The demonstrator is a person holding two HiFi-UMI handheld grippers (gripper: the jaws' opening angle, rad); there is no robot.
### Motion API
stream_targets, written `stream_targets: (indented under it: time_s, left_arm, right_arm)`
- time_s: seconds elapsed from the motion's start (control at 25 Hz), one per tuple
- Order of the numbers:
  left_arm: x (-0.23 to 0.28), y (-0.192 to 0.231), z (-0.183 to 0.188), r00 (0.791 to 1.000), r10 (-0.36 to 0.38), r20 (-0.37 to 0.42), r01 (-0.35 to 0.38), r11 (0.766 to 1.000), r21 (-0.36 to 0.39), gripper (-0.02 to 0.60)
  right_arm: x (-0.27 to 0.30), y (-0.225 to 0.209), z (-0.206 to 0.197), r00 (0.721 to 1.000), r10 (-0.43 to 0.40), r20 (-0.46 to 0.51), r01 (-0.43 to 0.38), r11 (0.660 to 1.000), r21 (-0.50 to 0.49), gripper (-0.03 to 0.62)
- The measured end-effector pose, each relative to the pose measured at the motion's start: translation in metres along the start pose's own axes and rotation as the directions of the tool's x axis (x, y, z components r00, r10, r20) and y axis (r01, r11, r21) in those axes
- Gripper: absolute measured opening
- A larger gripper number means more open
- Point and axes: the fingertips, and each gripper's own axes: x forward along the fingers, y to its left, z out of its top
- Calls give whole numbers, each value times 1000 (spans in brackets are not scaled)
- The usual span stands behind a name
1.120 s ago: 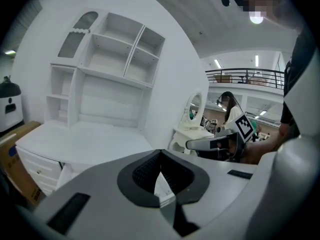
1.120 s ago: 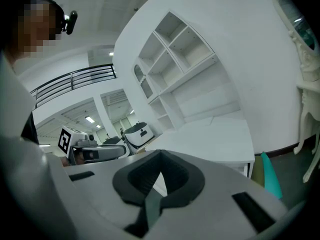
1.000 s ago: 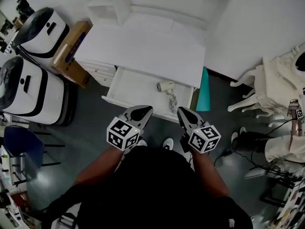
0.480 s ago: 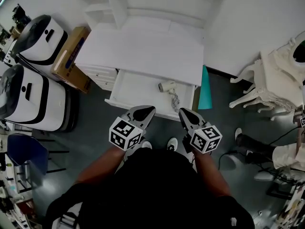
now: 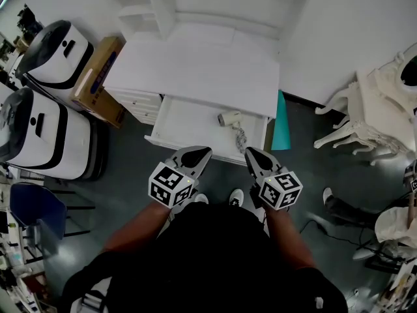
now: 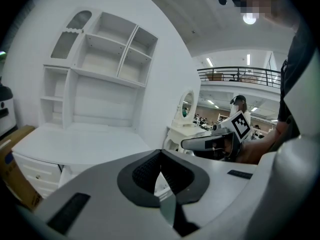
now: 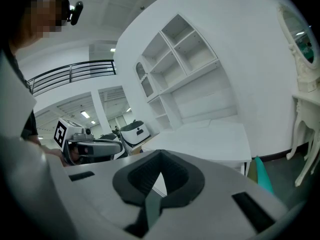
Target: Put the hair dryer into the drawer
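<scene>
Your left gripper (image 5: 201,152) and right gripper (image 5: 251,154) — grey shells, black pads, cubes patterned in black-and-white squares. You face a white desk (image 5: 195,67) and a white drawer (image 5: 182,119); the hair dryer (image 5: 227,117) is off-white. Alongside: a teal panel (image 5: 281,119) and a brown cardboard box (image 5: 98,70) with blue print — over a dark grey floor (image 5: 124,175).

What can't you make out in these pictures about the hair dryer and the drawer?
Hair dryer: head view, too small to show its switch or plug; in the gripper views, the left tool and right tool block it.
Drawer: head view, its back part is hidden under the desk top.
</scene>
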Motion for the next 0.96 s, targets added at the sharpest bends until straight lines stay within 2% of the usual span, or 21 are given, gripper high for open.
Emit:
stream_targets:
  time_s: [0.96]
  left_arm:
    - [12, 11, 7, 1000, 17, 19, -17, 1000, -16, 9]
  right_arm:
    - [3, -14, 0, 1000, -6, -13, 6, 1000, 11, 25]
